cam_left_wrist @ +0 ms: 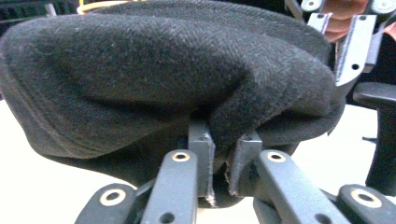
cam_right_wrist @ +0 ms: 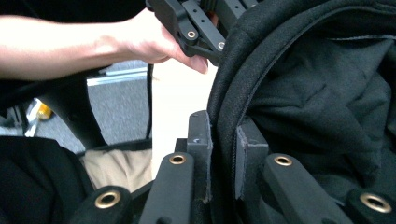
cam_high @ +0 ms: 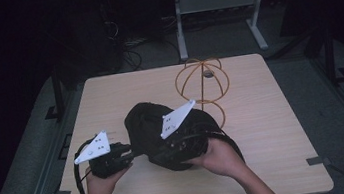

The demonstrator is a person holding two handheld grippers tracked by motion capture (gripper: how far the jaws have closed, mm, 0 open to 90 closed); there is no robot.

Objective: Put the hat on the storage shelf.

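Observation:
A black fabric hat (cam_high: 143, 123) lies bunched in the middle of the light wooden table (cam_high: 275, 129). At its left edge my left gripper (cam_high: 128, 155) is shut on a fold of the cloth; in the left gripper view the pads (cam_left_wrist: 205, 149) pinch the hat (cam_left_wrist: 163, 70). From the near right, my right gripper (cam_high: 164, 148) reaches over the hat and is shut on its stitched rim. In the right gripper view the hat's rim (cam_right_wrist: 224, 102) runs up between the closed jaws of the right gripper (cam_right_wrist: 223, 140), and the left gripper (cam_right_wrist: 196, 32) is just beyond.
An orange wire stand (cam_high: 201, 80) made of round hoops rises just behind the hat at the table's far middle. A white desk frame (cam_high: 216, 5) and cables sit on the dark floor beyond the table. Bare tabletop lies to the right.

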